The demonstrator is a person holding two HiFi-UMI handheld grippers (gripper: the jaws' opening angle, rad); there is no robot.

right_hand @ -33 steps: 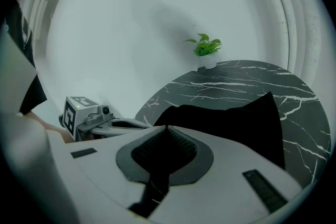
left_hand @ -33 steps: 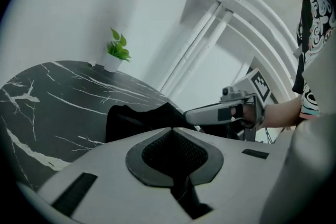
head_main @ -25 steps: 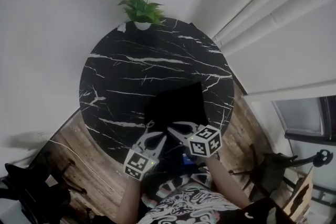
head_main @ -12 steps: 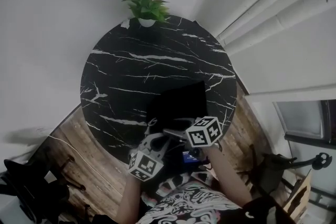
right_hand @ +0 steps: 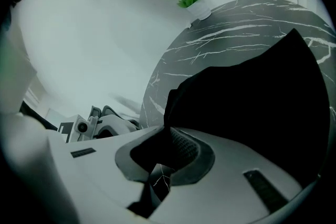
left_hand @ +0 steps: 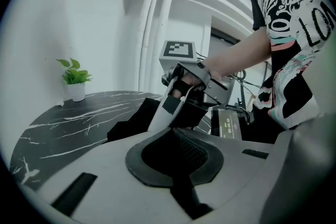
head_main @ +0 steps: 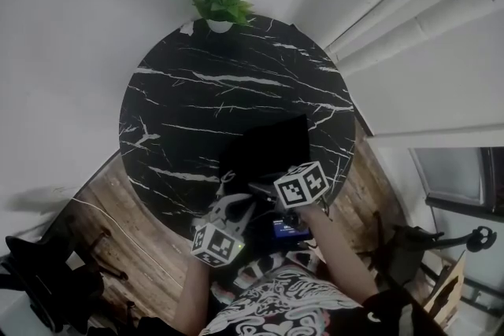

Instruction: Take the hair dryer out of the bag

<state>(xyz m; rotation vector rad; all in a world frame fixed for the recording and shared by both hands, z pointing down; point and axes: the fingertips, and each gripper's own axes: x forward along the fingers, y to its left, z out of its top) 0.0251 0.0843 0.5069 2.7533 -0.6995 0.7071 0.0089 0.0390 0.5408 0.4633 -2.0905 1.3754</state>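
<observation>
1. Right gripper [right_hand: 168,144] has come down onto the near edge of the bag [head_main: 268,149] since a second ago. Its marker cube now sits closer to the bag in the head view, and its jaws have just been closing
2. Black cloth of the bag runs in between that gripper's jaw tips, which stand narrow and pinch it. A sliver of the table [head_main: 205,90] shows through the slit lower down
3. Left gripper [left_hand: 176,147] has rolled since then but kept its place by the bag's near left corner. Its jaws are pressed together, and I cannot tell whether any cloth is caught between them
4. Bag lies on the near right part of the round black marble table, close to the person's edge, as a dark low shape
5. Hair dryer shows in no view; only the bag's black outside can be seen
6. Plant [head_main: 219,0] in a white pot stands at the table's far edge, well apart from the bag
7. From the left gripper view, the right hand [left_hand: 190,80] wraps the right gripper, whose pale finger slants down to the bag
</observation>
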